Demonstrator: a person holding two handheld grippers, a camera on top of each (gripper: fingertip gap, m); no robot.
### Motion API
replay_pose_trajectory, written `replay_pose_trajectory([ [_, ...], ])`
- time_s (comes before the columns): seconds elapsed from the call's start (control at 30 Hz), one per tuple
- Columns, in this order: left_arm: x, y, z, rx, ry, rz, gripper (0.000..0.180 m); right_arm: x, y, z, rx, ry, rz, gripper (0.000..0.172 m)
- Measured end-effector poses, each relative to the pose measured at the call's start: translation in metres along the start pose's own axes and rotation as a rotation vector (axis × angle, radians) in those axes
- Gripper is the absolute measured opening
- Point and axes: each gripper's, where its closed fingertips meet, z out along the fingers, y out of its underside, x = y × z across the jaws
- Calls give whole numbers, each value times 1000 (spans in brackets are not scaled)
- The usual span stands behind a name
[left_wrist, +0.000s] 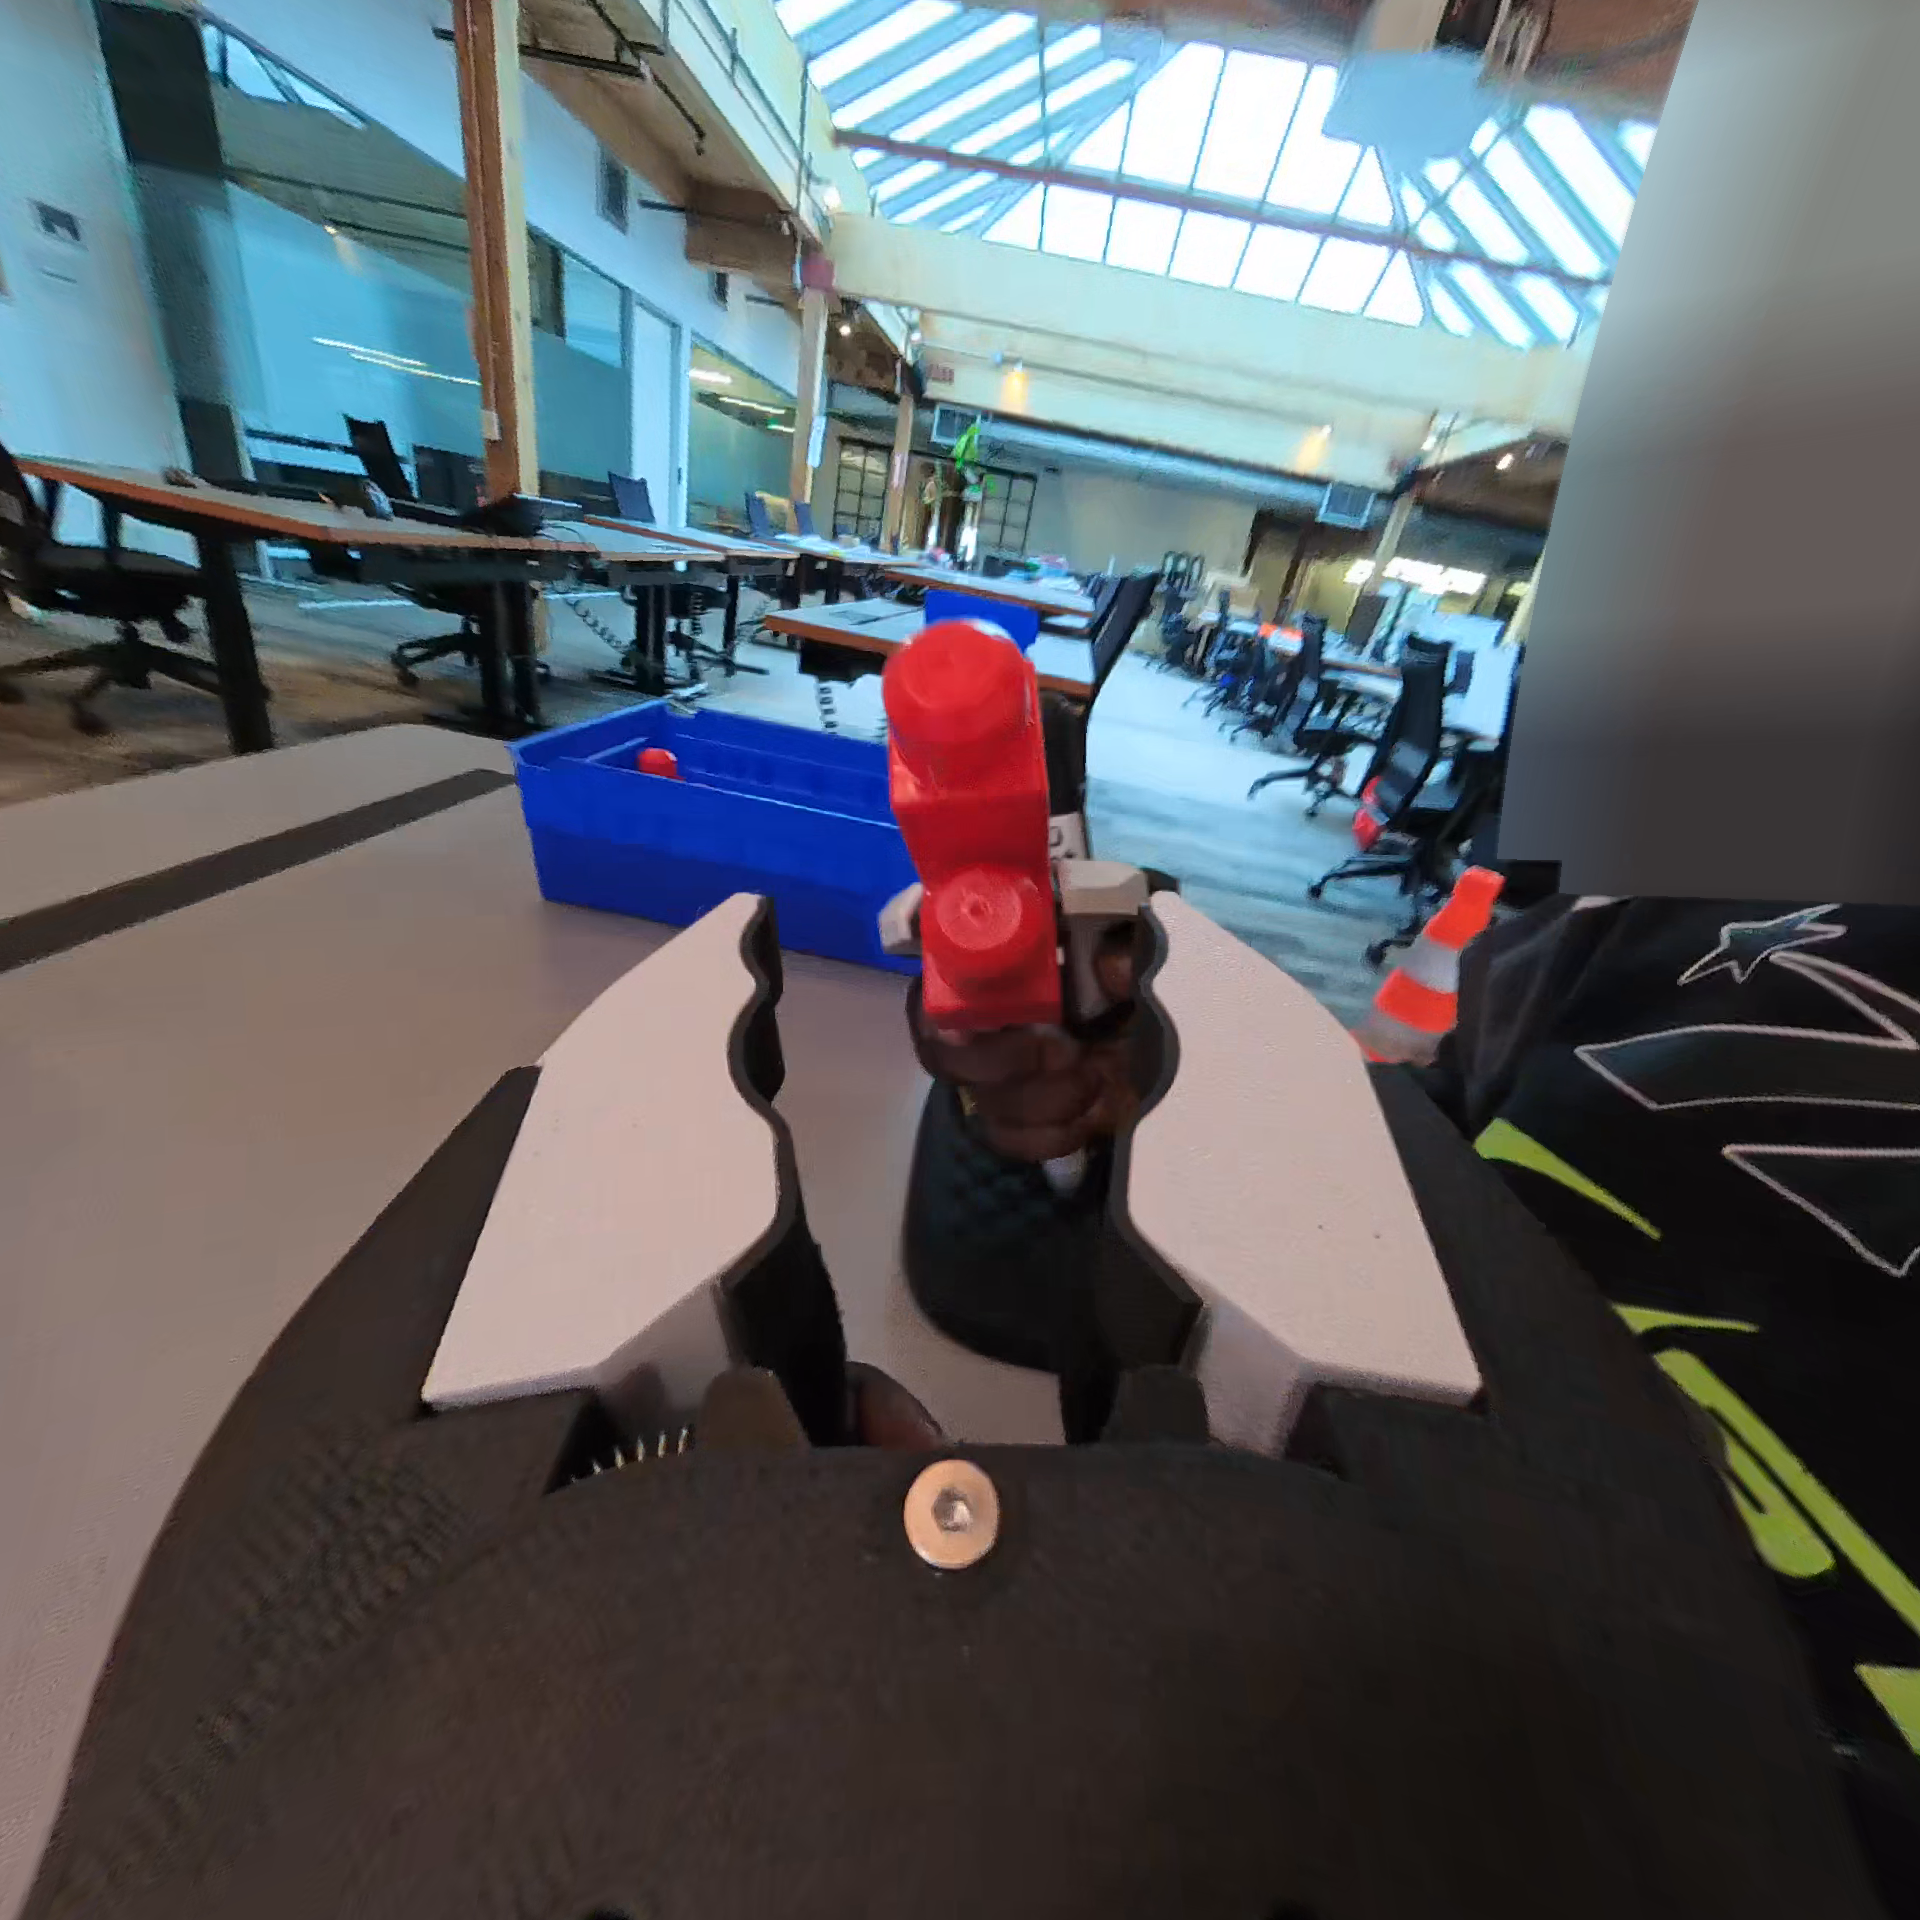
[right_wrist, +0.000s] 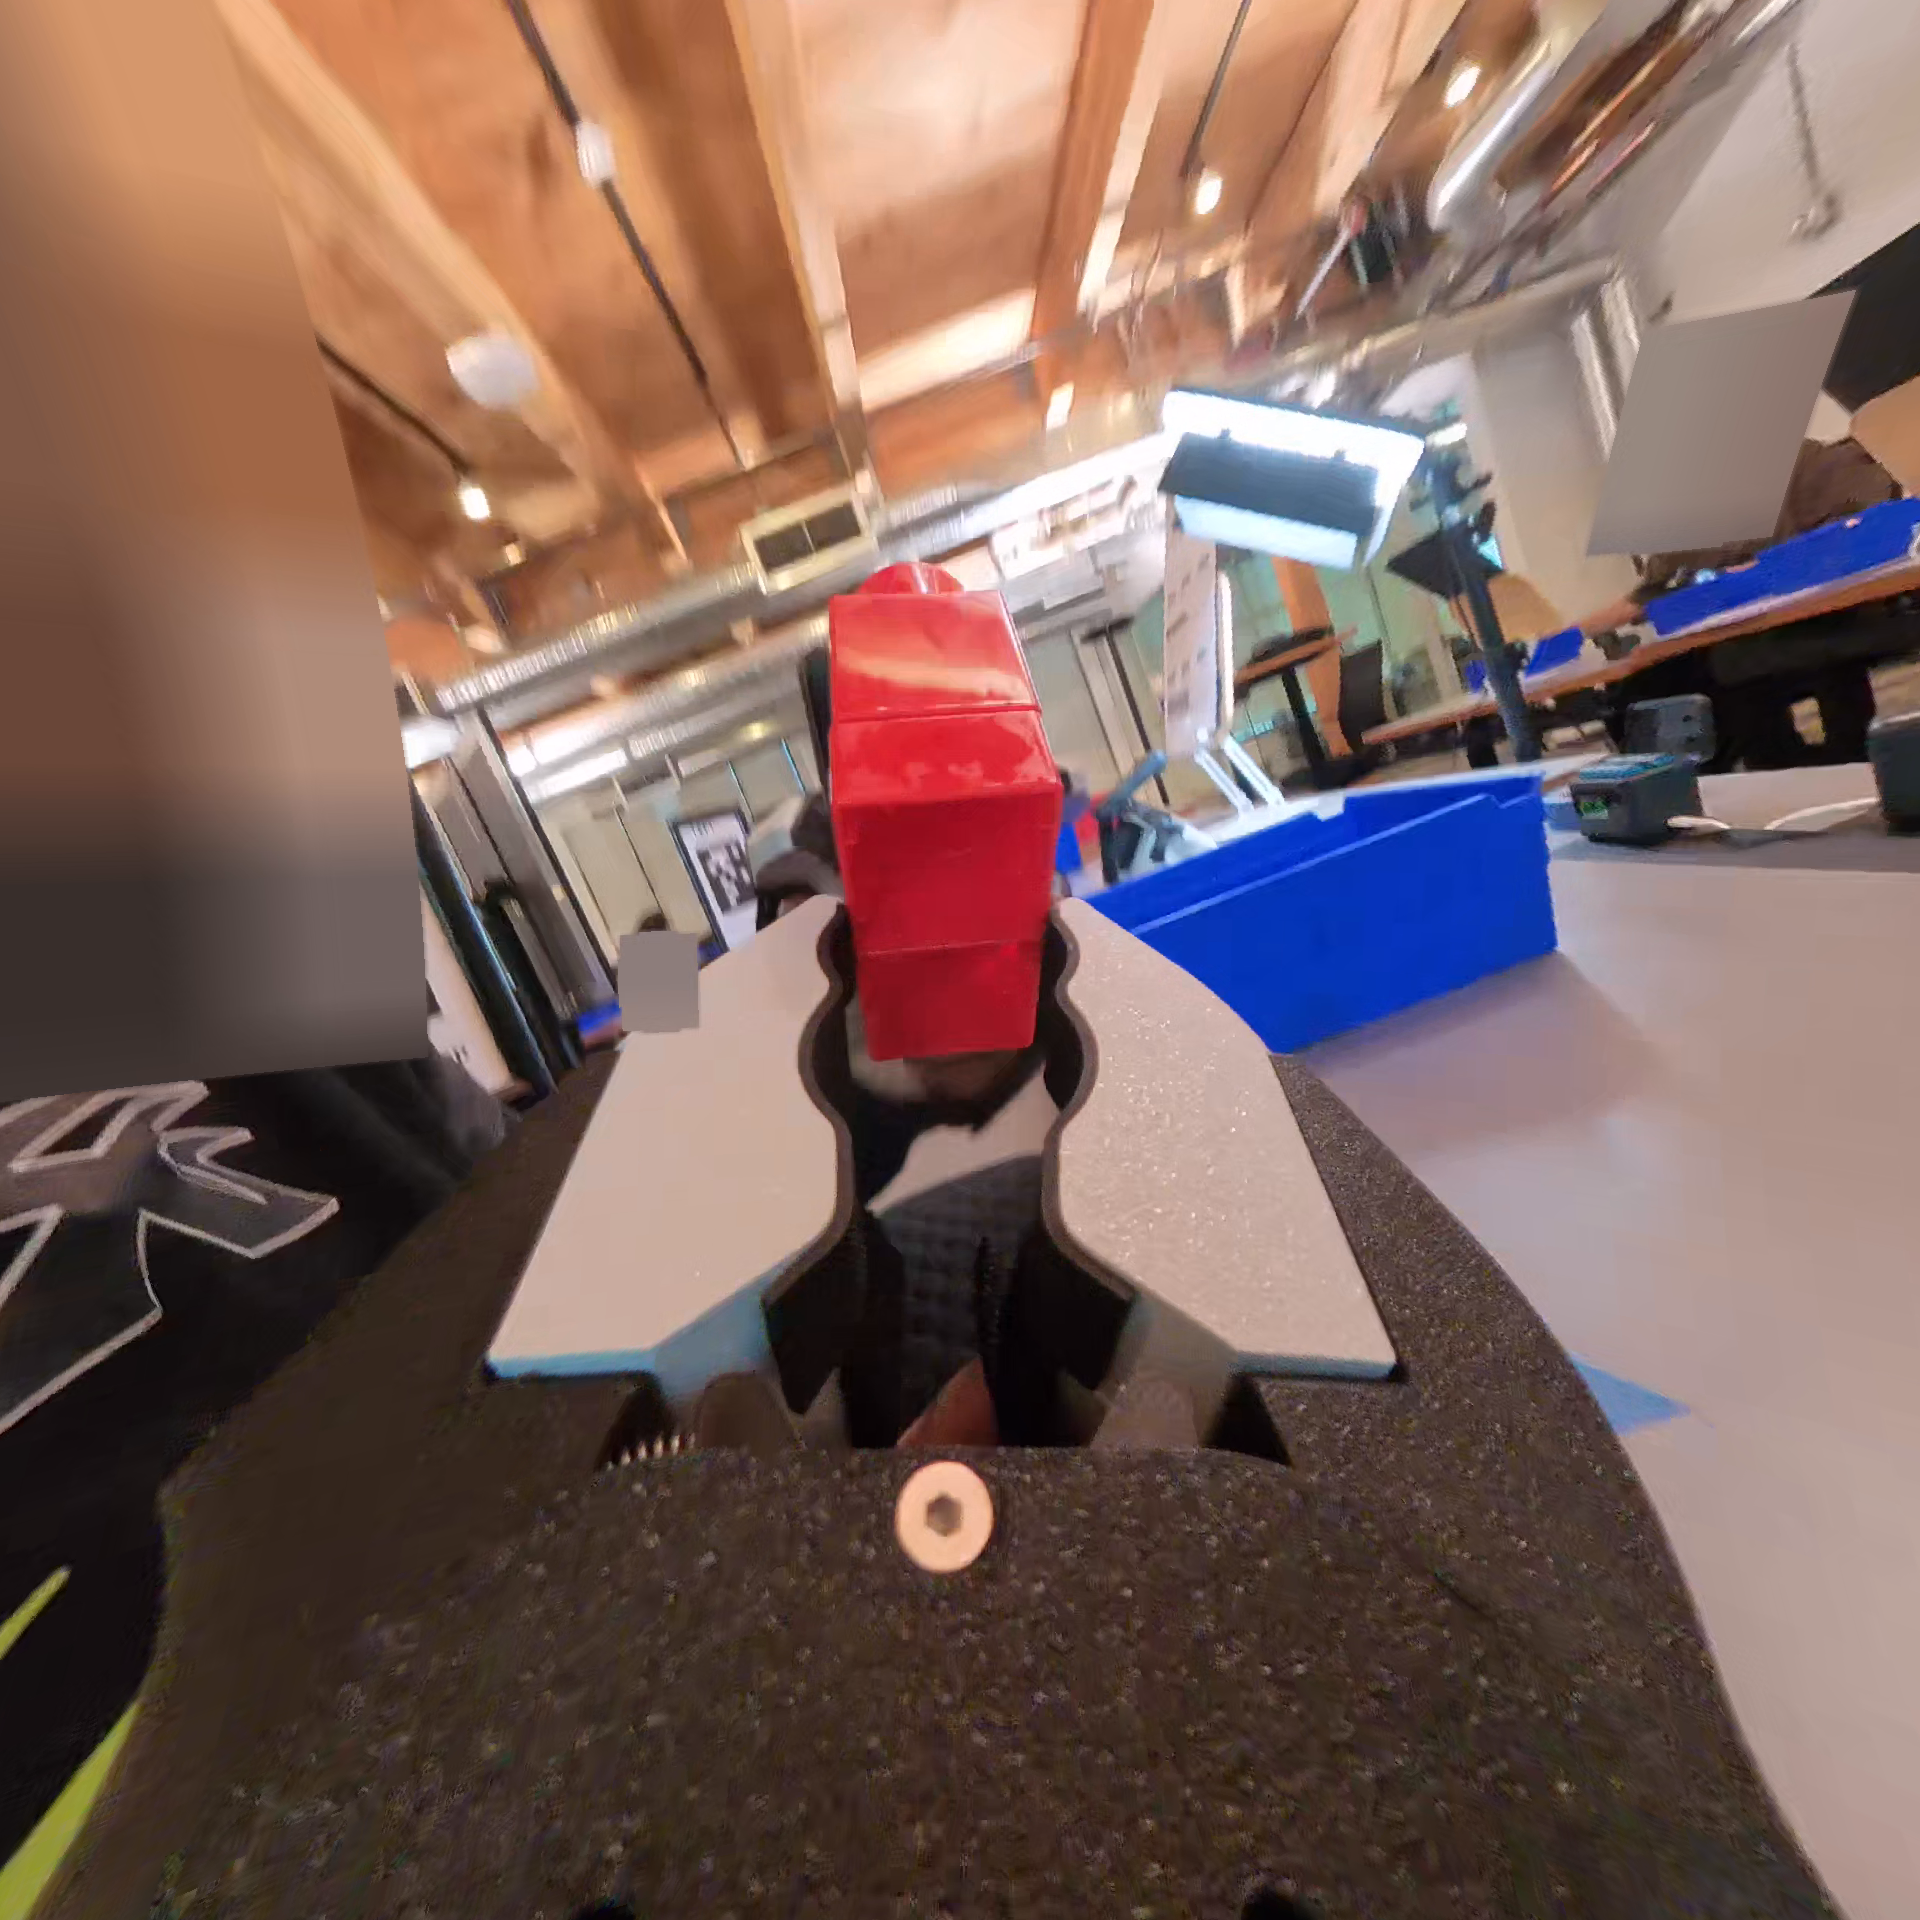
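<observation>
Red stacked-brick column (right_wrist: 940, 831) clamped between right gripper (right_wrist: 945, 977) fingertips at frame centre, pads pressing its lowest brick, long axis running upward and away from the jaws. Left gripper (left_wrist: 961, 971) spread wide, gripping nothing; same column just beyond its tips, right of centre, closer to the right-hand finger (left_wrist: 1236, 1039). Blue bin (left_wrist: 717, 821) on grey table (left_wrist: 312, 987), upper left of the tips, a small red piece (left_wrist: 657, 762) inside. No legible brand on the bricks.
</observation>
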Motion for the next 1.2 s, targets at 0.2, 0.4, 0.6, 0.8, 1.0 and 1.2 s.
replay_pose_trajectory([
  [0.2, 3, 37, 28, -44, 9, -97, 64, 4, -8, -1, 183, 0, 100, 35],
  [0.4, 6, 39, 35, -12, 30, -130, 50, 4, -3, 2, 161, -2, 95, 35],
  [0.6, 6, 41, 32, -31, 39, -118, 35, 3, 1, 5, 148, -8, 98, 35],
  [0.8, -37, 55, 7, -287, -317, 149, 35, 36, 8, -10, -79, 235, -46, 53],
  [1.0, -70, 74, -11, -541, -641, 348, 35, 56, -3, -14, -486, 567, -520, 56],
  [1.2, -71, 83, -7, -601, -673, 417, 35, 63, 2, 8, -584, 630, -578, 51],
])
